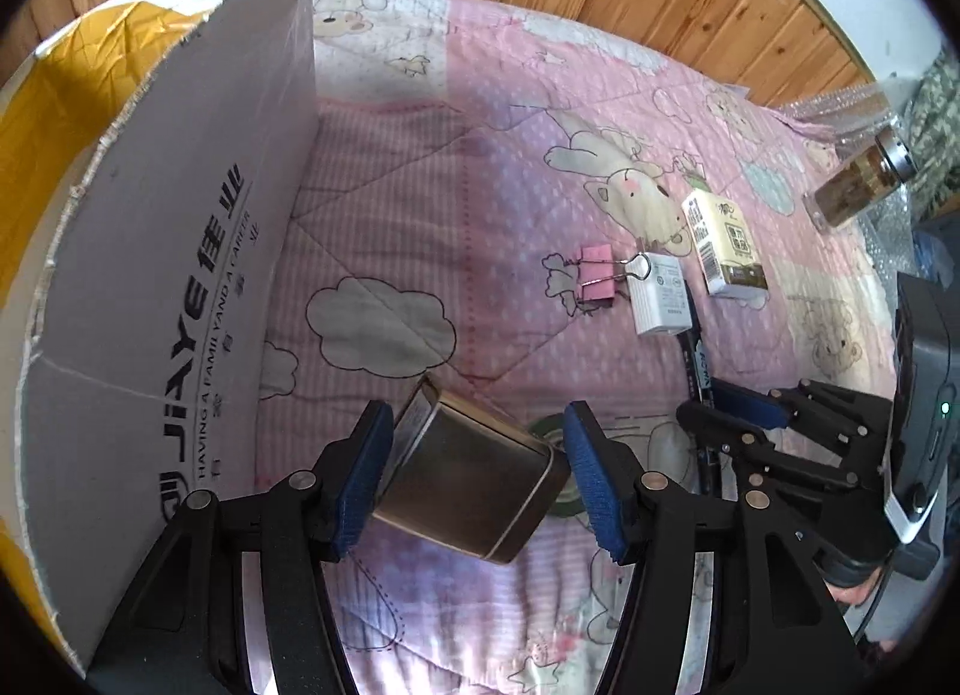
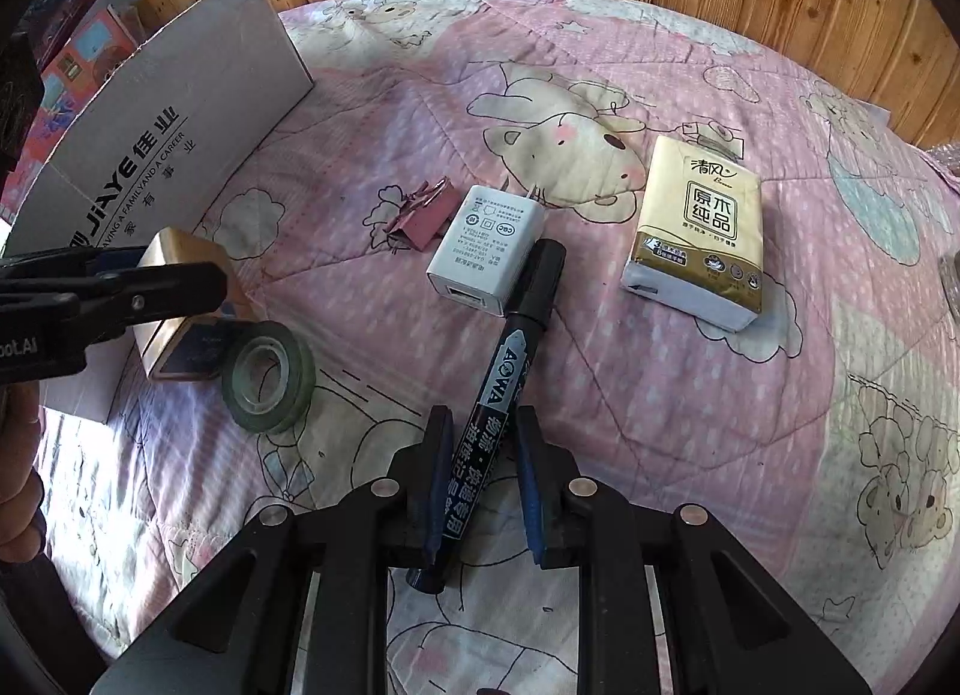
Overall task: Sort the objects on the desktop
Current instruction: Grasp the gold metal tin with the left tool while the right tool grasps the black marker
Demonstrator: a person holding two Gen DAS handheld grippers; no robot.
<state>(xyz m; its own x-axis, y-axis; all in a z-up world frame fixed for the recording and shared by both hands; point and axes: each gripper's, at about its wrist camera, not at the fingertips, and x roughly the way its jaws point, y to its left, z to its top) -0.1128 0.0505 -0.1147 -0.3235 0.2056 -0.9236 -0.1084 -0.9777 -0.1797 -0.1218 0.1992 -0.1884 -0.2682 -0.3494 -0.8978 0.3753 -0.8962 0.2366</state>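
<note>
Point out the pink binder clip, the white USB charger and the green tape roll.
Pink binder clip [image 1: 594, 275]: left wrist view, on its pink body.
White USB charger [image 2: 486, 248]: right wrist view, on its printed face.
Green tape roll [image 2: 268, 375]: right wrist view, on its side ring.

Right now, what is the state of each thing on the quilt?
metal tin: tilted between fingers of left gripper, grip unclear
marker: capped, lying between open jaws of right gripper
tape roll: lying flat
charger: unplugged
binder clip: closed
cardboard box: upright, top open
tissue pack: lying flat
</note>
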